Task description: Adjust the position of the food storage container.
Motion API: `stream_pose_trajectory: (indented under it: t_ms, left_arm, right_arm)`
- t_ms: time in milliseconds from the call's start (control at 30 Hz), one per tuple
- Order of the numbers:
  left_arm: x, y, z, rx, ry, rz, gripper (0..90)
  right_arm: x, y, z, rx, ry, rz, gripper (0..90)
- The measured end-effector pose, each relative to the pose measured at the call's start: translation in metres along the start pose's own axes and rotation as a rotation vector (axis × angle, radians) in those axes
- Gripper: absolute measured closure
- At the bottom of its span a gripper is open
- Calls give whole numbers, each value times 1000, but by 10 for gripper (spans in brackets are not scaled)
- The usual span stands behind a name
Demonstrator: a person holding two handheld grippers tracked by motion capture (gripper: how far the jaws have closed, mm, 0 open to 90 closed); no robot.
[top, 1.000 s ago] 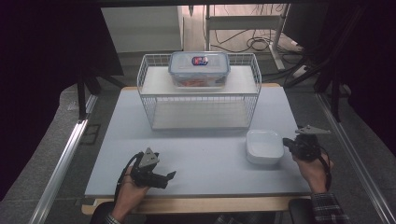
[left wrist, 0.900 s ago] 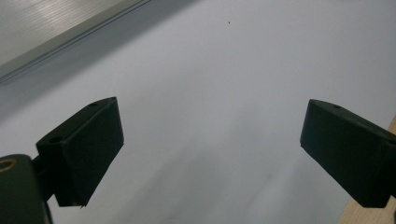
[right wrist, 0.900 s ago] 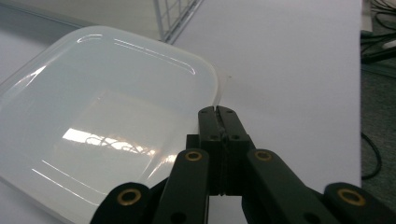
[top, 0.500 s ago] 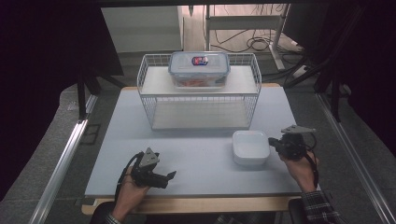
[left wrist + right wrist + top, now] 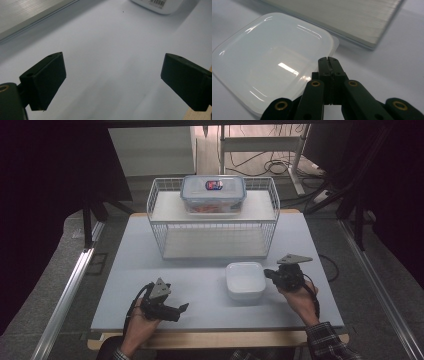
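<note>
A shallow white plastic container (image 5: 245, 281) lies on the pale table (image 5: 190, 275), right of centre. My right gripper (image 5: 267, 274) is shut, and its tips rest against the container's right edge. In the right gripper view the closed jaws (image 5: 328, 60) meet at the container's (image 5: 274, 62) rim, with nothing visible between them. My left gripper (image 5: 182, 309) is open near the table's front left, pointing right. Its jaws (image 5: 112, 77) stand wide apart over bare table, and the container's edge (image 5: 157, 5), bearing a barcode, is farther off.
A white wire rack (image 5: 215, 227) stands at the back of the table with a clear lidded food box (image 5: 213, 194) on its top shelf. Its lower shelf board (image 5: 352, 20) lies just beyond the container. The table's front edge (image 5: 215, 335) is close to both hands.
My right gripper has moved left across the table, and the white container has slid left ahead of it. The left hand has stayed still.
</note>
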State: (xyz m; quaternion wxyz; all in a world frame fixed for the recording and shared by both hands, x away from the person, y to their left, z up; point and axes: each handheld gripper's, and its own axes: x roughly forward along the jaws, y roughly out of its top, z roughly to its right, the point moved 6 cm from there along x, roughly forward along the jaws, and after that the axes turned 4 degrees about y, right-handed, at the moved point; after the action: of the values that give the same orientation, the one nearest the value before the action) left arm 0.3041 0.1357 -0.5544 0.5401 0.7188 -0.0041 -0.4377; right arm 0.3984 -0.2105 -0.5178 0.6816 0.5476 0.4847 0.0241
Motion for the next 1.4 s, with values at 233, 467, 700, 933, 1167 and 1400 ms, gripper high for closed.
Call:
stream_pose_trajectory:
  t_ms: [233,467,700,933,1167,1400]
  left_arm:
    - [0,0,0,2,1,-3,58]
    - [0,0,0,2,0,-4,58]
    - [0,0,1,7,-3,-5,58]
    - [-1,0,1,-5,-15,-2,62]
    - [0,0,2,-5,-18,-7,62]
    - [0,-1,2,8,-12,-13,62]
  right_arm:
    - [13,6,-29,-38,65,-10,895]
    - [25,11,-46,-54,106,-9,894]
    - [36,17,-60,-74,134,-7,894]
    - [28,20,-58,-95,106,11,777]
    - [10,17,-49,-103,100,39,430]
    - [3,10,-50,-142,131,60,243]
